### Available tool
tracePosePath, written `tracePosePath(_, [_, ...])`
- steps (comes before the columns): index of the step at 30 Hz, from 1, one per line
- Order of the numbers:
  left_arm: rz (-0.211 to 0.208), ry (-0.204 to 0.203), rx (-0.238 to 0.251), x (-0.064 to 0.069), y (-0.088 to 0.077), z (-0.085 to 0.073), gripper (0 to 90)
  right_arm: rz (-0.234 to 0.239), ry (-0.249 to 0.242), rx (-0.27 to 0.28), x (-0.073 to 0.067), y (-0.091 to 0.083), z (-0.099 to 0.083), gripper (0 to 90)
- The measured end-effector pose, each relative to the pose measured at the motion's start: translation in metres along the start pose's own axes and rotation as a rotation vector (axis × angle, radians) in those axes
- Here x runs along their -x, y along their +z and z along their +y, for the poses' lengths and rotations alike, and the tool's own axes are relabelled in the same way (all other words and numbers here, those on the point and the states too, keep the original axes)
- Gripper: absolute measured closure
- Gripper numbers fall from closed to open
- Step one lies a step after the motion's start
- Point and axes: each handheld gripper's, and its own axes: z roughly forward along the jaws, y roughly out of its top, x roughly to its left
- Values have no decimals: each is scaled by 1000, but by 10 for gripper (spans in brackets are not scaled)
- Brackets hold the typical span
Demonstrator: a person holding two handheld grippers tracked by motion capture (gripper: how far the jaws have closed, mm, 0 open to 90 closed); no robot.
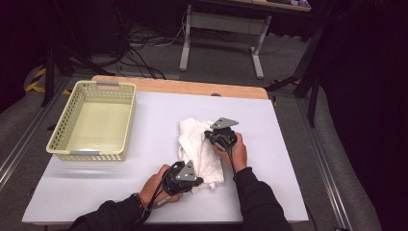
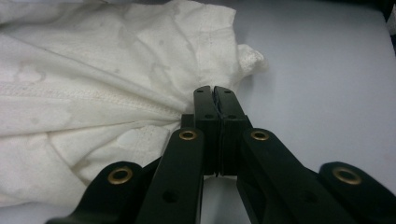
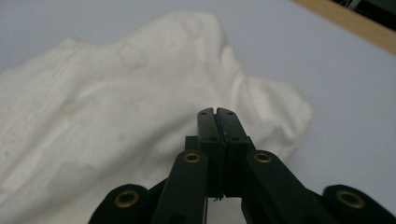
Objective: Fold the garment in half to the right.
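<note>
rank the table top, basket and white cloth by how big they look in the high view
1. table top, by far the largest.
2. basket.
3. white cloth, partly hidden under both tools, so likely somewhat bigger than it appears; it still looks smaller than the basket.

Table: we see a pale grey top [image 1: 144, 192] with a wooden far edge [image 1: 192, 87] | Floor: we note grey carpet [image 1: 216, 53], black cables [image 1: 139, 45] trailing over it | Furniture: a white-legged desk frame [image 1: 223, 29] stands behind | Light: we record dark surroundings, table lit from above
</note>
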Motion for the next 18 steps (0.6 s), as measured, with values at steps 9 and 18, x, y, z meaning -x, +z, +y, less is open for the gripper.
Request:
tracePosePath(9, [5, 4, -5, 1, 0, 0, 892, -9, -42, -50, -5, -10, -12, 889])
tracePosePath(18, [0, 6, -2, 0, -1, 0, 892, 20, 6, 49, -10, -50, -41, 878])
